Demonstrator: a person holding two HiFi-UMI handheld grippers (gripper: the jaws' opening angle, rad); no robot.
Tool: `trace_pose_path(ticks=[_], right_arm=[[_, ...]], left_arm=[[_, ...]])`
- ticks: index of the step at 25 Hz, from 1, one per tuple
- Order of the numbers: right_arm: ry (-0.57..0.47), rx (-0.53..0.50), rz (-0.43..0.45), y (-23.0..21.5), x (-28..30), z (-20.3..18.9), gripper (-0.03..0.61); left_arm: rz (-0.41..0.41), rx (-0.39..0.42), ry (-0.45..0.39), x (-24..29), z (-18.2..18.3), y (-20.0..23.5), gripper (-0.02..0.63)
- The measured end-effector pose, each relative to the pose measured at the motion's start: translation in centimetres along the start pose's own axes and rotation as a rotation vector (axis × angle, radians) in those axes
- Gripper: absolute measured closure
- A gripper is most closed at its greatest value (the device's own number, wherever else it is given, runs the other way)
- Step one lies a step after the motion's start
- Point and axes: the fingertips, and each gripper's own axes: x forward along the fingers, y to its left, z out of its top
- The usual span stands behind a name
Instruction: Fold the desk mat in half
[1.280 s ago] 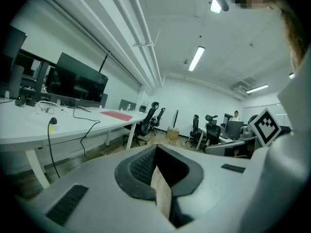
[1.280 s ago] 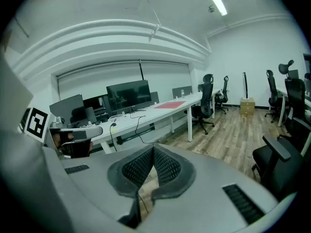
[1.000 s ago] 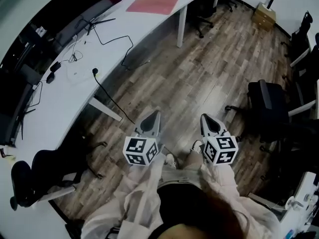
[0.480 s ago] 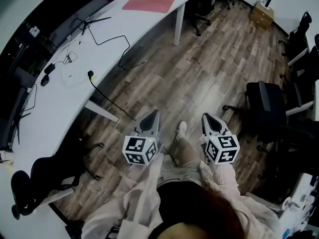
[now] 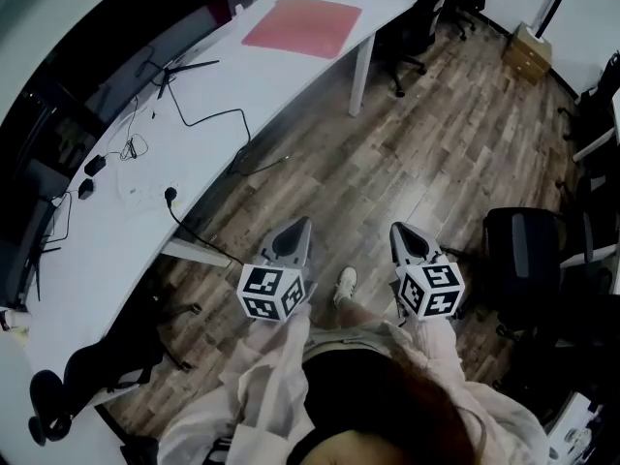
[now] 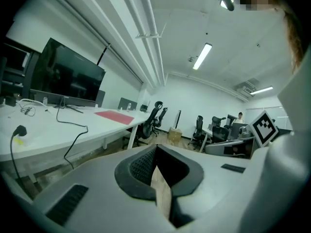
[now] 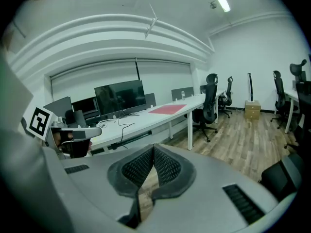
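Room: an office with a wood-plank floor [image 5: 417, 163] is being viewed from above, and nothing of the task is being touched.
Desk: a long curved white desk [image 5: 194, 148] is being shown along the left, with a black cable [image 5: 208, 114] lying across it.
Desk mat: the red desk mat [image 5: 302, 27] is lying flat and unfolded at the far end of the desk, well apart from both grippers.
Left gripper: the left gripper [image 5: 298, 225] is being held over the floor near the person, its jaw tips pressed together with nothing gripped.
Right gripper: the right gripper [image 5: 398, 229] is being held just beside it, likewise closed and empty.
Chair: a black office chair [image 5: 523, 260] is being shown at the right.
Step in hand: the mat is judged to be not yet reached. Both jaws are needing to be opened first. One short edge is best pinched at its two corners, lifted evenly, and laid over the opposite edge so the corners are being matched.
Views: the mat's outline and the cable's path are being shown in plan only by the head view. The monitor [image 7: 120, 97] standing upright and the meeting jaw tips are being shown clearly only by the gripper views.
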Motion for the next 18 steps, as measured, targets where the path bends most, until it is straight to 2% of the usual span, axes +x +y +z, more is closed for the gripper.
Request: trace_pose_path(ticks=[5,9,12,18], right_arm=[[-0.006,-0.049,0.015,-6.0,5.4,4.7,0.565],[-0.005,-0.073,0.046,-9.4,8.9,7.0,0.565],[0.000,-0.071,0.059,-11.1,10.7,7.6,0.565],[0.035,-0.046,0.071,-12.3,12.6,6.8,0.565]], left_arm=[[0.034,0.000,-0.028,7.5,3.3,1.3,0.591],[0.053,-0.013,-0.058,12.4,5.0,1.8,0.591],[0.054,-0.013,-0.064,14.8,5.5,1.6,0.591],[0.046,-0.024,-0.016,17.6,5.0,2.3,0.591]])
